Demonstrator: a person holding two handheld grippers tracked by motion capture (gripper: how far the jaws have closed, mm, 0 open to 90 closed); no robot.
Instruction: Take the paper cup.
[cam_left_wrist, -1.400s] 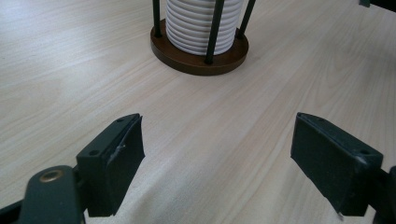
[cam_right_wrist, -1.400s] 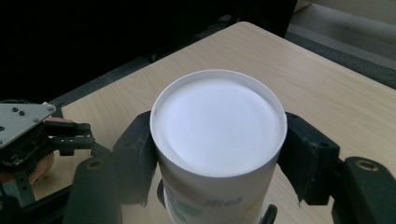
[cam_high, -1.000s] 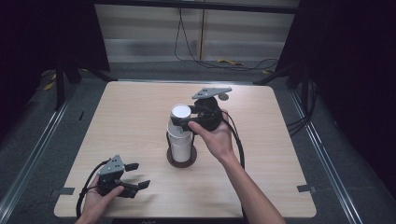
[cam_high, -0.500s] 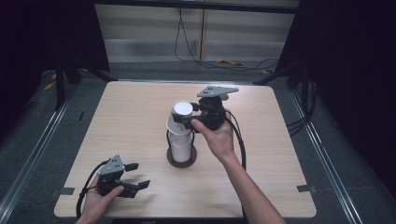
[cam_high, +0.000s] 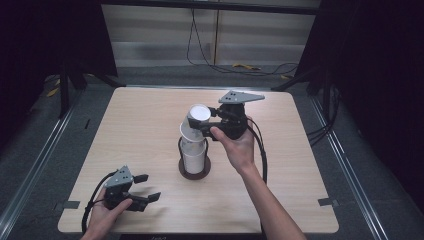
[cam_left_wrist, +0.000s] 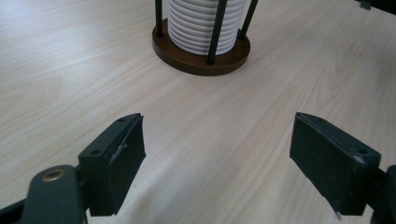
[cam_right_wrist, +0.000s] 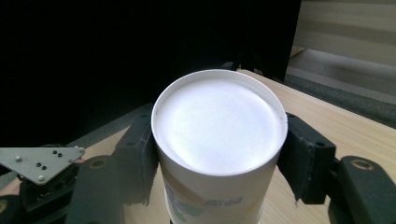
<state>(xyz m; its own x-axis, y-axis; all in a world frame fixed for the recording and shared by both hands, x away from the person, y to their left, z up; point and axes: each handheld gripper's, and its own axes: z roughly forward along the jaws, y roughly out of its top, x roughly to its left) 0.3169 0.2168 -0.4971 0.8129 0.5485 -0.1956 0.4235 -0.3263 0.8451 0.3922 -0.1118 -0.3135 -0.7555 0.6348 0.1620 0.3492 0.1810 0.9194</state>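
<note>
Right gripper (cam_high: 206, 127) clamped the top cup (cam_high: 198, 118), jaws having just closed on its sides; cup tilted, base up, leaning off the stack (cam_high: 193, 152) in the holder (cam_high: 194, 171) at table centre; left gripper (cam_high: 145, 191) idle, wide open, near-left, well apart.

A light wooden table (cam_high: 150, 115) — a cup holder (cam_high: 194, 167) stands mid-table on it.
</note>
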